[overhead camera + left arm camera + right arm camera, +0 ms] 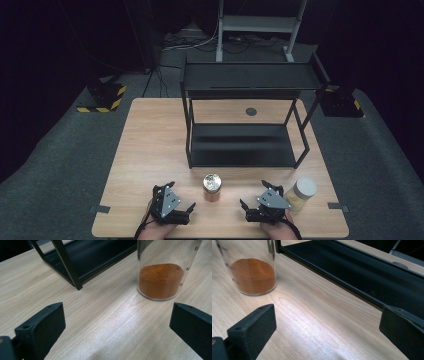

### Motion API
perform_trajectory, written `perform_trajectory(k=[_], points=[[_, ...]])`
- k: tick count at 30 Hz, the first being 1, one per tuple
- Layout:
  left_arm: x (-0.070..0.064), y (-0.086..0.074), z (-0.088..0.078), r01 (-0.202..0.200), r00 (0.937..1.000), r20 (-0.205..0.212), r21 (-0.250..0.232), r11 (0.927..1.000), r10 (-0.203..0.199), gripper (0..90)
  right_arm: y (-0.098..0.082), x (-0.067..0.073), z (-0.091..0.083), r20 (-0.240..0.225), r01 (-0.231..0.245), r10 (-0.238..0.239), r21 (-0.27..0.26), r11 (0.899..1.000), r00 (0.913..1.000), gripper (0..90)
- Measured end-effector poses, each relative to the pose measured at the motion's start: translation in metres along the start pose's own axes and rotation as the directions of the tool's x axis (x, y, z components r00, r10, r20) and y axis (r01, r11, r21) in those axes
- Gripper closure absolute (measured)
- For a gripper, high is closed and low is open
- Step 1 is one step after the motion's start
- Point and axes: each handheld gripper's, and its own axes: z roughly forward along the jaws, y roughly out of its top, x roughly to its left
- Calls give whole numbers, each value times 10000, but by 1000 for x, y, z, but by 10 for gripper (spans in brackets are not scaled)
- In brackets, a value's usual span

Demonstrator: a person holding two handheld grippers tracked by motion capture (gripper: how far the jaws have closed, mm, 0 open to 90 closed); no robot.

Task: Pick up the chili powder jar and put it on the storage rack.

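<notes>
My left tool [191,208] and my right tool [244,206] both rest at the near edge of the pale wooden desk [150,150], each with its jaws spread wide and nothing between them. The clear glass jar with a silver lid and orange powder in its bottom [212,187] stands upright between the two, just beyond their tips, its long axis vertical. It lies to the right of my left tool and to the left of my right tool, about equally near to each. A second jar of pale yellow stuff with a white lid [302,194] stands just right of my right tool. The black metal two-tier shelf [240,145] sits farther back
</notes>
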Motion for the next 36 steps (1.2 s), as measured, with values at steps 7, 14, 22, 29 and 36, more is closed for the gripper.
perform_trajectory(k=[7, 14, 22, 29, 36], points=[[4, -1, 0, 319, 9995, 37, -33, 9995, -319, 6, 1, -1, 1, -57, 12, -12, 52, 10000, 10000, 4], [9, -5, -6, 810, 9967, 116, -521, 9954, -805, 5, 1, -2, 1, -63, -63, 63, 37, 10000, 10000, 4], [12, -2, -15, 1139, 9931, 407, -984, 9886, -1104, 4, 0, -3, 0, -101, -81, 81, 5, 10000, 9999, 4], [10, -1, -16, 1238, 9907, 720, -1314, 9836, -1151, 4, 0, -3, 0, -112, -94, 95, 18, 10000, 9999, 4], [7, 3, -15, 1108, 9911, 906, -1551, 9817, -975, 4, 1, -3, 1, -141, -85, 85, 52, 10000, 9999, 4]])
